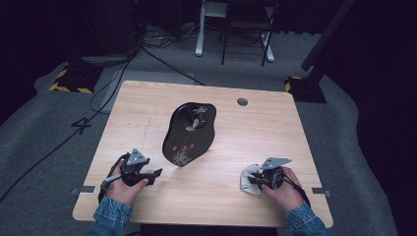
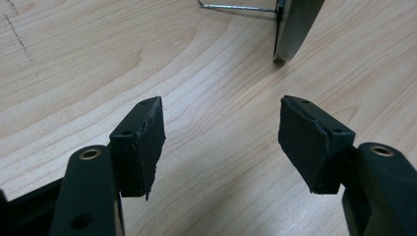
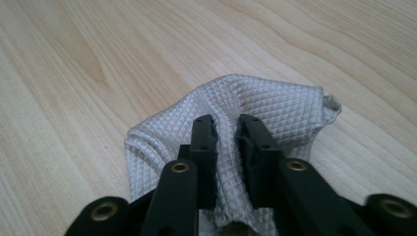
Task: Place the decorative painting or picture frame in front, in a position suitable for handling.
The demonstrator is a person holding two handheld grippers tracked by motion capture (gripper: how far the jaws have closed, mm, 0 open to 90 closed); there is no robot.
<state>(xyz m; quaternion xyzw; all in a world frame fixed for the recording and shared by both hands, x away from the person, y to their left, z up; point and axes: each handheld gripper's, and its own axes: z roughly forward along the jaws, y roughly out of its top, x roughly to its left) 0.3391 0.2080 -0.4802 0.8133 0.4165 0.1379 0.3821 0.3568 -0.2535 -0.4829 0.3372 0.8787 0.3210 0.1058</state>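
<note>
A black lacquered plate (image 1: 189, 132) with a red and gold flower pattern stands tilted on a wire stand at the table's middle. Its edge (image 2: 295, 27) rises ahead of my left gripper (image 2: 221, 142), which is open over bare wood with nothing between its pads. In the high view my left gripper (image 1: 156, 173) rests near the front left, short of the plate. My right gripper (image 3: 227, 147) is shut on a fold of a white quilted cloth (image 3: 275, 105) lying on the table. From above, the cloth (image 1: 249, 179) lies bunched at the front right under my right gripper (image 1: 253, 181).
The wooden table (image 1: 147, 113) has a round cable hole (image 1: 242, 102) at the back right. Metal brackets (image 1: 82, 190) stick out at both front corners. Beyond the table lie cables, a chair frame (image 1: 246, 29) and stand bases on grey carpet.
</note>
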